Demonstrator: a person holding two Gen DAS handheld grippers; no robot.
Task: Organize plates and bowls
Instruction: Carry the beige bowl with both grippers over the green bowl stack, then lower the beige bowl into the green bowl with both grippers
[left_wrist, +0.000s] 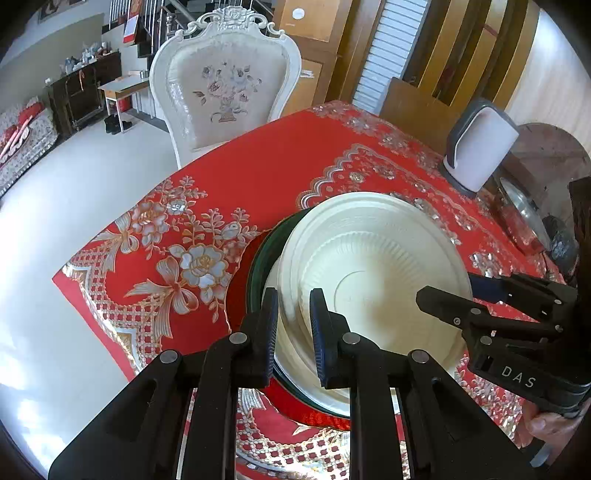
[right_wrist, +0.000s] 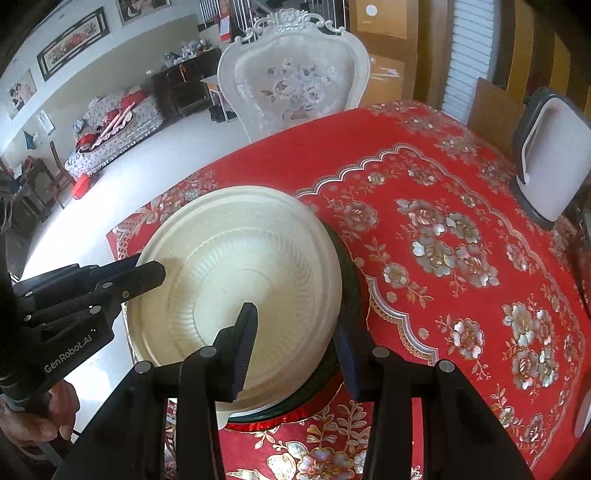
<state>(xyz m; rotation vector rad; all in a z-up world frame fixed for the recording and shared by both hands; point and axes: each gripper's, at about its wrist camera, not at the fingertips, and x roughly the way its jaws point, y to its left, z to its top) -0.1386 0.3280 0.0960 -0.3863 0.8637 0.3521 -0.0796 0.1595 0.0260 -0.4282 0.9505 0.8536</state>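
From the left wrist view, the left hand-held gripper (left_wrist: 293, 325) sits at lower centre of the frame, its jaws pinched on the near-left rim of a cream bowl (left_wrist: 373, 273) with a ribbed wall and a flat round base. The bowl rests tilted on a dark green plate (left_wrist: 258, 254), and a paler dish seems to lie between them (I cannot tell how many pieces are stacked). All this stands on the worktop (left_wrist: 258, 177), which wears a red cloth with silver flowers. At lower right the right hand-held gripper (left_wrist: 443, 291) reaches in over the bowl's far rim. A white holder with a grey frame (left_wrist: 480, 147) stands well apart at upper right, and a white carved chair (left_wrist: 225, 85) faces the worktop at upper centre. From the right wrist view, the right hand-held gripper (right_wrist: 295, 332) at lower centre has one jaw inside the bowl (right_wrist: 240, 273) and the other outside its right wall, closed down on that rim, while the left hand-held gripper (right_wrist: 147, 273) grips the rim at mid left. The green plate (right_wrist: 351, 280) shows as a dark crescent on the bowl's right. To do this well, I would say keep both grips level and lower the bowl evenly so it nests centred; thin moulded walls like these probably flex, so squeeze gently.
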